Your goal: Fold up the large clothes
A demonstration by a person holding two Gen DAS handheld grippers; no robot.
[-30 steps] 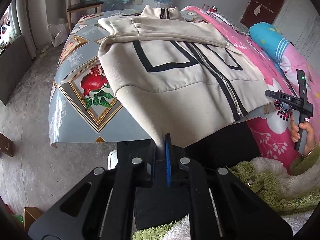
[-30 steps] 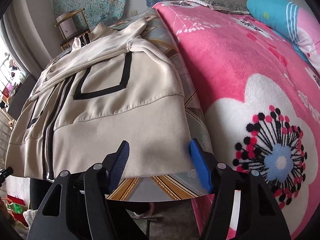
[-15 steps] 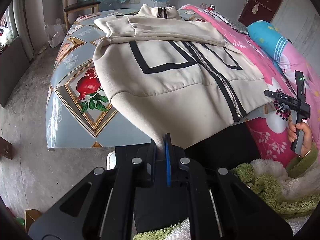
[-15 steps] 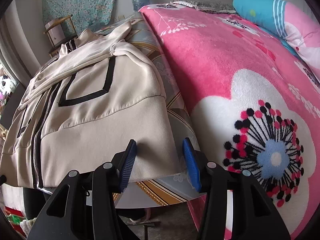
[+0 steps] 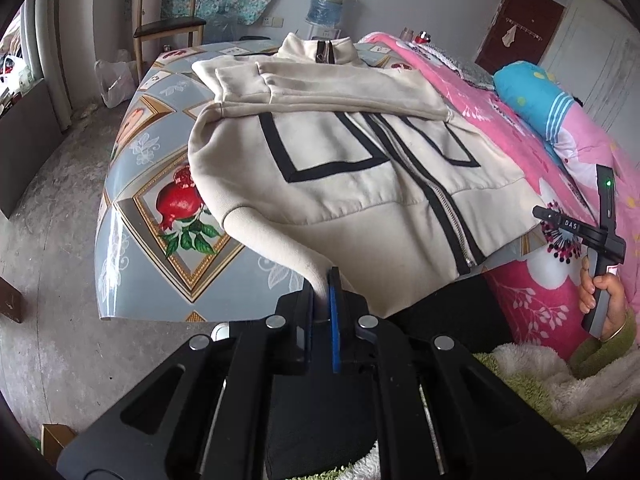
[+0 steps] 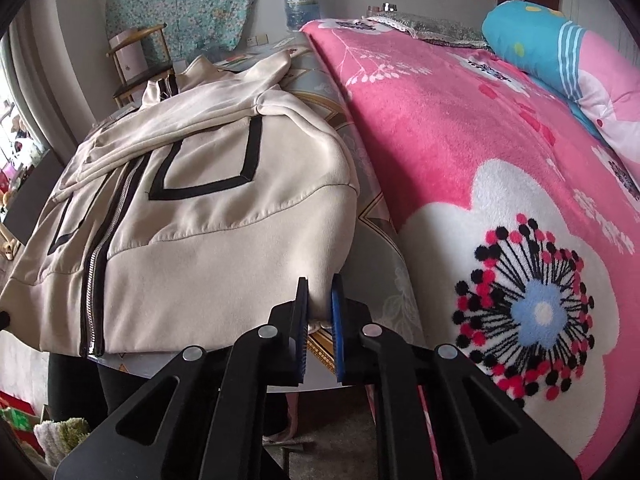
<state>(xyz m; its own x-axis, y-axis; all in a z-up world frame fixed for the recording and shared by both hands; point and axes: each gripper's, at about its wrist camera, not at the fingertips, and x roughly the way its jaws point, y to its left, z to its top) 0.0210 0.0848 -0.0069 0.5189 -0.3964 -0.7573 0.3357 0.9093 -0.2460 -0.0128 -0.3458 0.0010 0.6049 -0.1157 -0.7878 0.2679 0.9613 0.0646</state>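
Currently on the table (image 5: 132, 216), a patterned top with a pomegranate print: one cream zip-up jacket (image 5: 360, 184), black geometric trim, lying front up, collar toward 12 o'clock, both sleeves folded across the chest, hem hanging off the near edge at 6 o'clock.

Left gripper (image 5: 322, 300): fingers nearly together, pinching the hem corner on its side; the cloth rises from the table into the jaws in a taut cone, which suggests the corner is being lifted clear.

Right gripper (image 6: 320, 304): jaws closing on the opposite hem corner, a bunched fold of cream fabric between the blue pads. In the left wrist view a hand (image 5: 604, 300) holds this tool's handle at 3 o'clock.

Judgement: a grip on both bottom corners probably prepares carrying the hem up toward the collar, halving the body over the sleeves already laid in.

Adjoining items: pink flowered blanket (image 6: 500, 160) just beside the table at 3 o'clock; blue pillow (image 6: 532, 40) at 1 o'clock; wooden chair (image 5: 168, 12) and water jug (image 5: 330, 0) against the far wall, toward 11 and 12 o'clock.
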